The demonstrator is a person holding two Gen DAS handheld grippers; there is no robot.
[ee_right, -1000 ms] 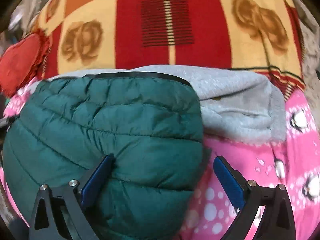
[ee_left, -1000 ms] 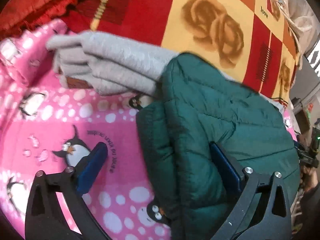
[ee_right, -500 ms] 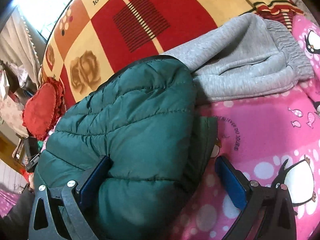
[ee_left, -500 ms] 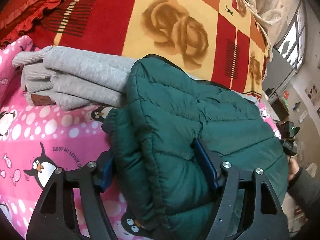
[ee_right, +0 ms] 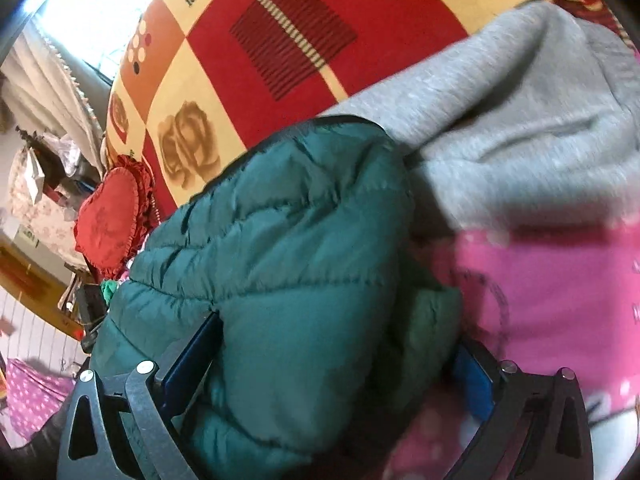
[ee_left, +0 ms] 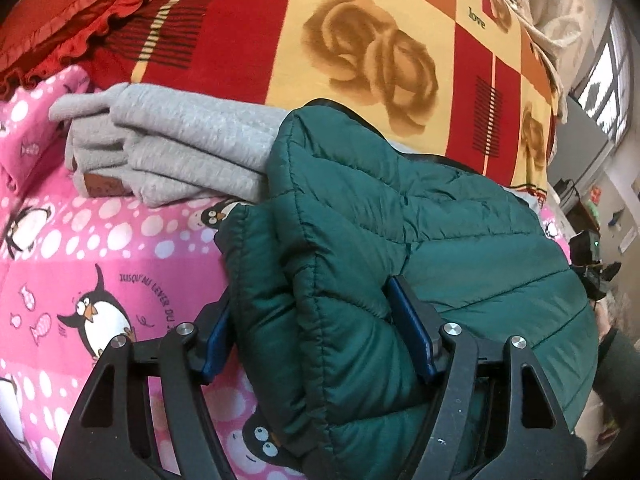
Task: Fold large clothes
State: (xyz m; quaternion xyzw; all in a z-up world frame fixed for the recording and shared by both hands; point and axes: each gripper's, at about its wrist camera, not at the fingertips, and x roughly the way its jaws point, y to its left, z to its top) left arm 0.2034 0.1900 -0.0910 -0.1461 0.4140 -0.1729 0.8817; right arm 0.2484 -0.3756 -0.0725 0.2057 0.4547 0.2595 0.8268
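Note:
A folded dark green puffer jacket point(ee_left: 420, 240) lies on the pink penguin bedspread point(ee_left: 100, 264), its far edge against a folded grey sweatshirt point(ee_left: 172, 152). My left gripper point(ee_left: 316, 332) is shut on the jacket's thick left edge, with blue pads pressing both sides. In the right wrist view the jacket point(ee_right: 288, 264) fills the middle and my right gripper point(ee_right: 336, 364) is shut on its right edge, beside the grey sweatshirt point(ee_right: 520, 120).
A red and yellow rose-patterned blanket point(ee_left: 360, 40) lies behind the clothes. A red heart-shaped frilled cushion point(ee_right: 108, 224) sits at the bed's far end, also showing in the left wrist view point(ee_left: 60, 12). Room furniture and a window lie beyond the bed.
Both grippers have closed in on the green jacket's opposite edges, from open to clamped. The right gripper has moved closer and tilted, and its view is blurred.

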